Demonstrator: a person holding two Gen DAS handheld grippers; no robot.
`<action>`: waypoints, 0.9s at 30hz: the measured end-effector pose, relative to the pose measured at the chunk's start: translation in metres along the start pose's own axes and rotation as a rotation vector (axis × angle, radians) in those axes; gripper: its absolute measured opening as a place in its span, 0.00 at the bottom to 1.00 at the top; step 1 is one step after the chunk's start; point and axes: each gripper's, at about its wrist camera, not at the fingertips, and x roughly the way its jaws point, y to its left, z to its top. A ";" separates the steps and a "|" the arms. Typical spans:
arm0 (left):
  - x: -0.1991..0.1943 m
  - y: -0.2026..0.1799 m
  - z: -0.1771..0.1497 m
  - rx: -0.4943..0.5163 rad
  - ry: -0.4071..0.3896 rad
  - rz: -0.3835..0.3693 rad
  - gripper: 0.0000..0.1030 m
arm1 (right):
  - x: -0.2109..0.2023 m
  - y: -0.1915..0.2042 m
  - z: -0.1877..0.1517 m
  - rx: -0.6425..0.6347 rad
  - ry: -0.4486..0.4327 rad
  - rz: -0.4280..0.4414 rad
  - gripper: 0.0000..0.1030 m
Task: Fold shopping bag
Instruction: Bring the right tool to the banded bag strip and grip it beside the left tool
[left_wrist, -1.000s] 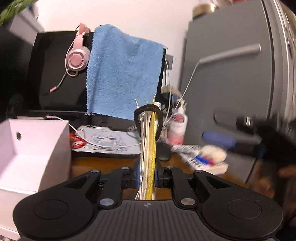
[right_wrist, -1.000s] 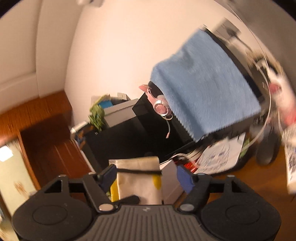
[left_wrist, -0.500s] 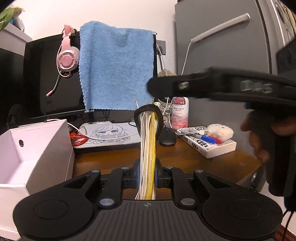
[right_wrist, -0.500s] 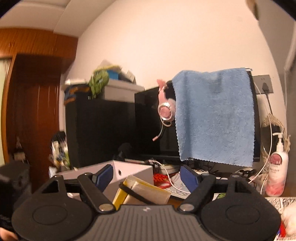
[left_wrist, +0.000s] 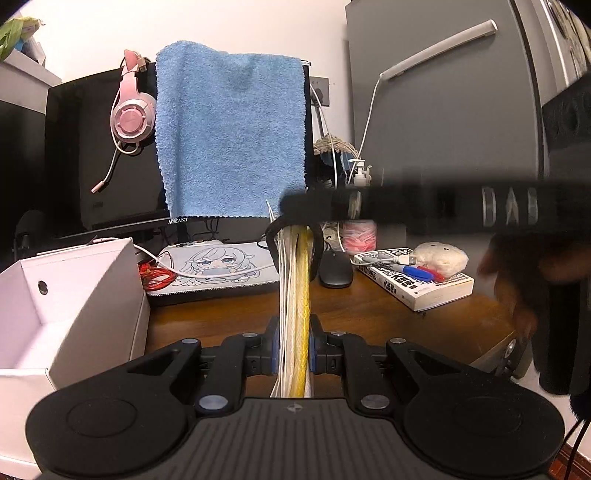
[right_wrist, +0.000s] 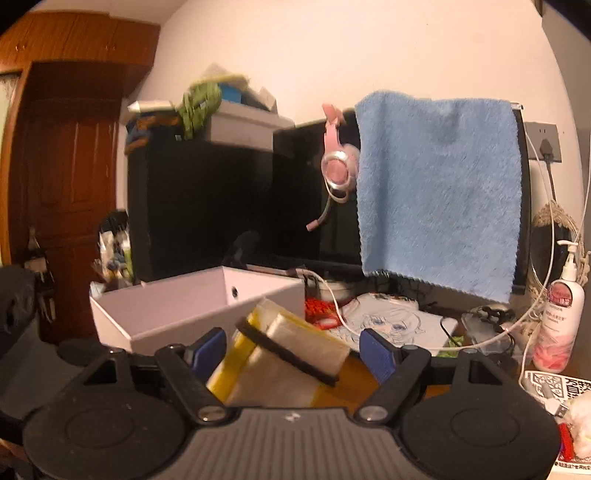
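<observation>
The folded shopping bag (left_wrist: 293, 291) is a flat white and yellow packet, held edge-on and upright, with a black band (left_wrist: 291, 227) looped over its top. My left gripper (left_wrist: 293, 347) is shut on its lower part. My right gripper (left_wrist: 406, 210) reaches in from the right as a blurred black bar, its tip right at the band; a hand (left_wrist: 517, 280) holds it. In the right wrist view the bag (right_wrist: 306, 339) lies tilted between the blue pads (right_wrist: 207, 349), and the right gripper (right_wrist: 291, 350) is open around it, not touching.
An open white box (left_wrist: 66, 295) stands at the left of the wooden desk (left_wrist: 369, 314). Behind are a monitor draped with a blue towel (left_wrist: 231, 140), a pink headset (left_wrist: 131, 118), a mouse (left_wrist: 336, 267), a book (left_wrist: 417, 284), a lotion bottle (right_wrist: 557, 314) and a grey cabinet (left_wrist: 443, 110).
The right gripper has swung in from the right and come down, its finger dropping from above the bag to the band at its top. The left gripper holds the bag still.
</observation>
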 end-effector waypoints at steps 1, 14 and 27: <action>0.000 0.000 0.000 0.000 0.001 -0.001 0.13 | -0.004 -0.001 0.003 0.007 -0.029 -0.008 0.76; 0.003 0.008 0.001 -0.028 0.009 -0.009 0.13 | 0.009 -0.004 -0.008 0.015 0.068 0.023 0.76; -0.017 0.058 0.004 -0.338 -0.049 -0.379 0.13 | 0.005 -0.064 -0.011 0.433 0.019 0.286 0.76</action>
